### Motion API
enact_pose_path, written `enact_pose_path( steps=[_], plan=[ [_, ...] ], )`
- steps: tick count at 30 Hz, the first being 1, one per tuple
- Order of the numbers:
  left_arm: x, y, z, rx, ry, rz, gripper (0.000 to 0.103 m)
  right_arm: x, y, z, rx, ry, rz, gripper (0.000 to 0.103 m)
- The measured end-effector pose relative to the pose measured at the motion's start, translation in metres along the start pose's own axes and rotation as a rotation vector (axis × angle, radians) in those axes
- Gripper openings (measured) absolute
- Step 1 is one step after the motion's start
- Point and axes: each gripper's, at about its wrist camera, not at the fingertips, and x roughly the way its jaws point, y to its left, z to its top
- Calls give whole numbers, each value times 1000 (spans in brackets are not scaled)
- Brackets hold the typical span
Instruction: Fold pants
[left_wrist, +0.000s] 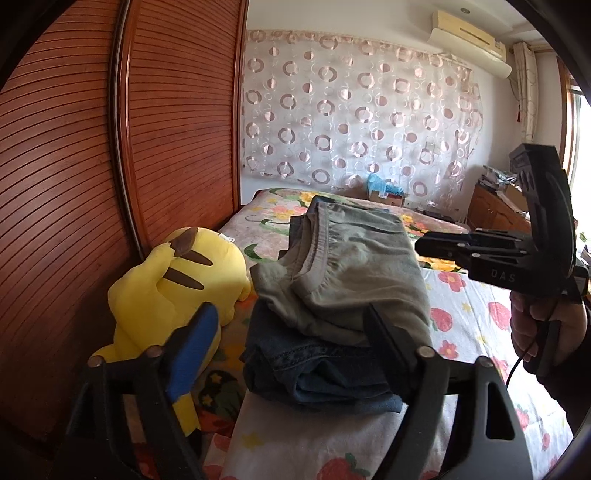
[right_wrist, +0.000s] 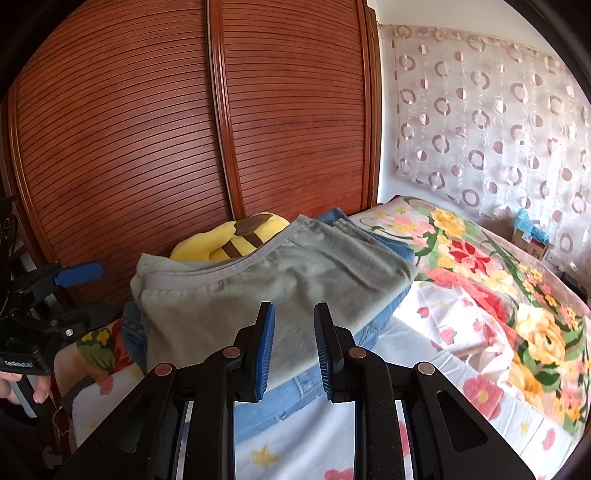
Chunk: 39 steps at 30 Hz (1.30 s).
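The folded grey-green pants (left_wrist: 343, 273) lie on folded blue jeans (left_wrist: 317, 373) on the floral bedspread (right_wrist: 480, 280), with a yellow plush toy (left_wrist: 173, 295) just beside the pile against the slatted wooden wardrobe doors (right_wrist: 184, 129). The left gripper (left_wrist: 291, 332) stands wide, released, its jaws either side of the pile's near end; the right gripper (right_wrist: 294, 354) is narrowly parted and empty. The pile hides most of the toy in the right wrist view.

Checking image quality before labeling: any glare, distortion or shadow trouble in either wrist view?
Left wrist: window blown out at right edge, wardrobe slats bow heavily, grey pants sharp. Right wrist: even light, wardrobe curved by fisheye, right gripper dark but crisp, corners vignetted black.
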Motion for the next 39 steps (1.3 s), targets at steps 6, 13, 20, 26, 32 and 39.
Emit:
enact_pose_path(
  steps=[6,13,20,26,32,39],
  plan=[
    [-8,-2,-2,23,-24,43,91,-15,11,-5,-3,-2,-16,23],
    [-17,-4,-4,20,-37,5,103,-32,18,-11,13,-21,-39,28],
    [-26,-14,-7,34,-27,-45,103,-52,28,-23,33,-37,-63,54],
    [-38,-29,-16,61,-34,-64,103,-71,37,-39,57,-42,-107,74],
    [-45,-45,-23,82,-21,-106,103,-92,43,-57,103,-43,-144,75],
    [-53,-71,-32,121,-12,-150,103,-123,51,-78,148,-54,-200,76]
  ],
)
